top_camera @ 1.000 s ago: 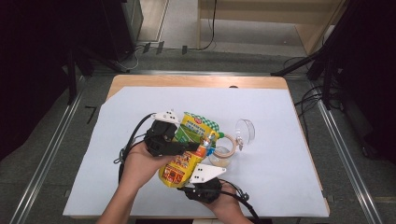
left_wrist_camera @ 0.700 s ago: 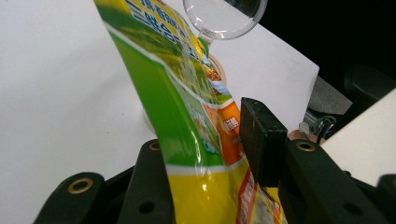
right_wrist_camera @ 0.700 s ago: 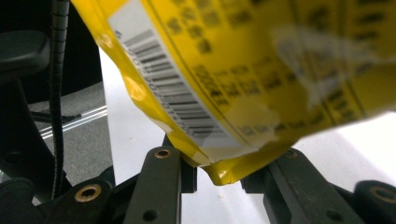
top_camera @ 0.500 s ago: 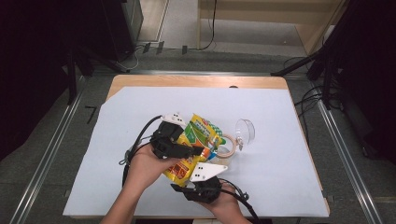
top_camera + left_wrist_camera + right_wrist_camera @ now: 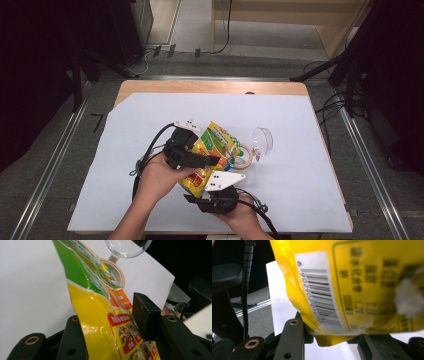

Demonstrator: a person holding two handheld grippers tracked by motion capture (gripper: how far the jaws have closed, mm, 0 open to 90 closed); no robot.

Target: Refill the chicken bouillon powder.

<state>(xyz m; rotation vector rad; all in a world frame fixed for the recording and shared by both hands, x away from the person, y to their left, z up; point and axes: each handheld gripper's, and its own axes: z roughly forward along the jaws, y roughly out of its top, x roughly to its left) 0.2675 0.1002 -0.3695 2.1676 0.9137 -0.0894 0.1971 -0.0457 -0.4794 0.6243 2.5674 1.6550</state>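
I see the yellow-and-green snack bag [image 5: 212, 155] held up over the white-covered bench [image 5: 125, 165], just beside the open clear jar [image 5: 250, 150]. My left hand-held gripper [image 5: 212, 161] and right hand-held gripper [image 5: 206, 186] both straddle it; both sets of jaws have just been opening, bag between them.

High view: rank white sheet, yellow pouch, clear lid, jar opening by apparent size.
1. white sheet, by far the largest, covering most of the table.
2. yellow pouch, partly hidden by the claws.
3. clear lid and jar opening look about alike; the pouch hides part of the opening, so no ranking.
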